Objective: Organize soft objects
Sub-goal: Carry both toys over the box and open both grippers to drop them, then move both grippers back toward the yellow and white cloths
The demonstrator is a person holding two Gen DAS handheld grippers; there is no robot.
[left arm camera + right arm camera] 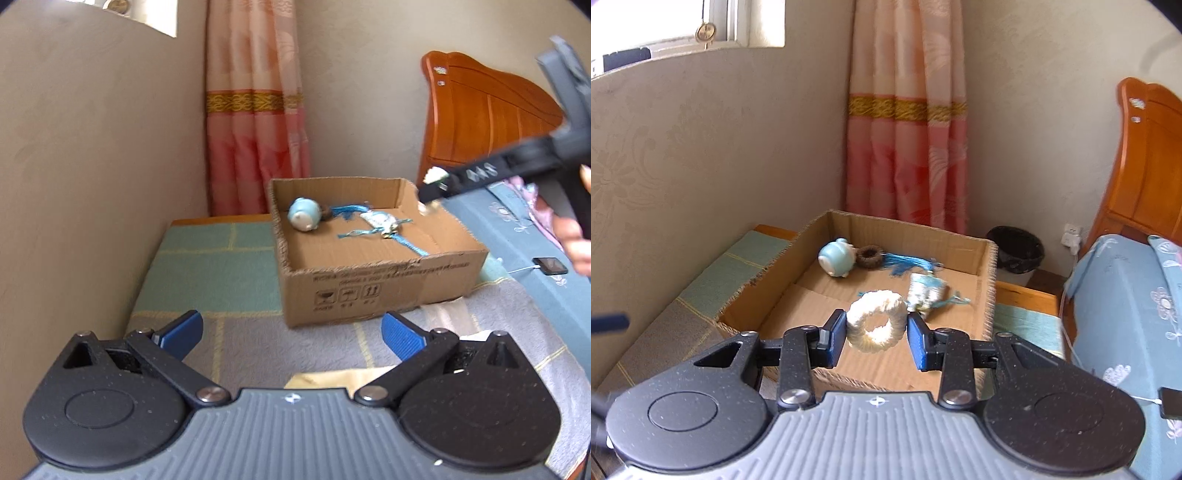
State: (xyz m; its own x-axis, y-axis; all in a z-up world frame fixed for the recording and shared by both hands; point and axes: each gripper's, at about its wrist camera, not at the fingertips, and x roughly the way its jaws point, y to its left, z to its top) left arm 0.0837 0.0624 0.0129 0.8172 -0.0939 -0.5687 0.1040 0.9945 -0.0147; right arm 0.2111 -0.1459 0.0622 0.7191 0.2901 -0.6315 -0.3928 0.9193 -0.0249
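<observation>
The cardboard box [991,273] is open on top; its front half lies bare, while a blue plush [836,261], brown ring [868,256] and tassels [905,264] crowd the back. Walls hem 2 sides. The bed [221,280] left of the box lies free.

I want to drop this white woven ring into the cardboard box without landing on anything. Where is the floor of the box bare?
The near half of the cardboard box floor is bare, up to its front wall, with more room toward the left wall. The far half is crowded: light blue plush toy, dark ring and blue tassel along the back, tasselled sachet toward the right wall.
</observation>
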